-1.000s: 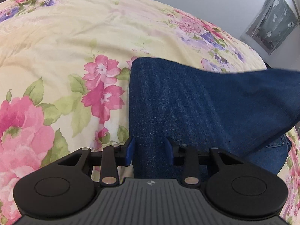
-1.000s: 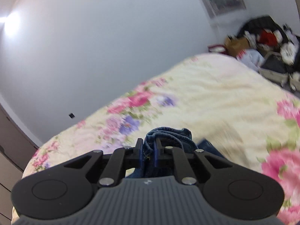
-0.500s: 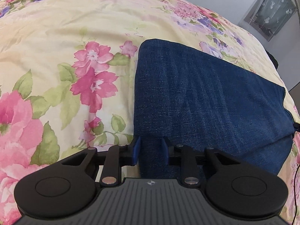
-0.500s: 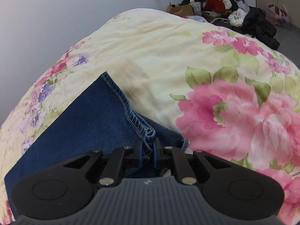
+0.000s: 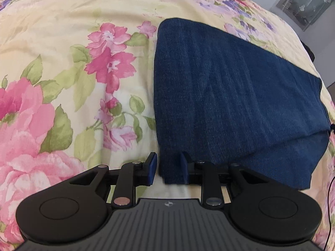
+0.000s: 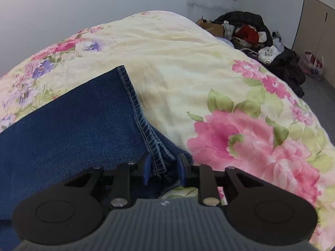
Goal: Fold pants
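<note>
Dark blue denim pants [image 5: 230,96] lie folded flat on a floral bedspread [image 5: 62,73]. In the left wrist view my left gripper [image 5: 167,167] is open, its blue pads either side of the near left corner of the fold, no longer pinching it. In the right wrist view the pants [image 6: 69,125] show their stitched hems. My right gripper [image 6: 163,168] is open around the stacked hem edges, which rest on the bed.
The bedspread [image 6: 188,73] stretches far to the right. A pile of dark clothes and bags [image 6: 251,35] lies on the floor beyond the bed. A wardrobe door [image 6: 314,25] stands at the far right.
Both grippers lowered the lifted pants over onto the bed, completing a fold. Both then opened and let go of the fabric.
</note>
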The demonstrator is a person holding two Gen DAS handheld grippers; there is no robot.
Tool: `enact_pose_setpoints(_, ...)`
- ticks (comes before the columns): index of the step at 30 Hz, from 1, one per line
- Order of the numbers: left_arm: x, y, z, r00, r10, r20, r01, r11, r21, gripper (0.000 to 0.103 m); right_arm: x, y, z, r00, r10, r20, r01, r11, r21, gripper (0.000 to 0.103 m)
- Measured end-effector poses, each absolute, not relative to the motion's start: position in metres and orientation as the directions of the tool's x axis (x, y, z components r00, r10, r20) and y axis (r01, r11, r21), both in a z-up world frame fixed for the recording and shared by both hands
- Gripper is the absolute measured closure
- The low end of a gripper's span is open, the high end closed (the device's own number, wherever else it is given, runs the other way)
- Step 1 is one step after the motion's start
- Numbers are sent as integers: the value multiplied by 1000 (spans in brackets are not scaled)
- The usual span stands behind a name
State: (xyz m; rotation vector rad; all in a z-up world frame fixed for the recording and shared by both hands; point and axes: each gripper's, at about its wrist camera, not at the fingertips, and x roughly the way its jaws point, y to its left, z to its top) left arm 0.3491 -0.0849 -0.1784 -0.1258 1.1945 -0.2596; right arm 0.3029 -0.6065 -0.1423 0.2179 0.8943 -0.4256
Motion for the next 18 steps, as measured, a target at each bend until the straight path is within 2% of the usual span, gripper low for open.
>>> enact_pose_setpoints(3, 337, -91, -177, 343, -216, -914, 196, 968, -155, 75, 291, -608, -134, 553, -275, -787, 444, 896, -1, 77)
enact_pose_setpoints(7, 333, -88, -161, 360, -234, -903, 198, 965, -171, 76, 277, -605, -119, 579, -271, -769, 436, 900, 12, 76)
enact_pose_setpoints(14, 351, -80, -104, 525, -261, -810, 184, 964, -192, 76, 271, -586, -88, 661, -260, -704, 369, 930, 3, 74)
enact_pose_setpoints(18, 378, -85, -91, 594, -259, -762, 167, 966, -198, 69, 282, -574, -83, 691, -258, -675, 331, 943, -21, 74)
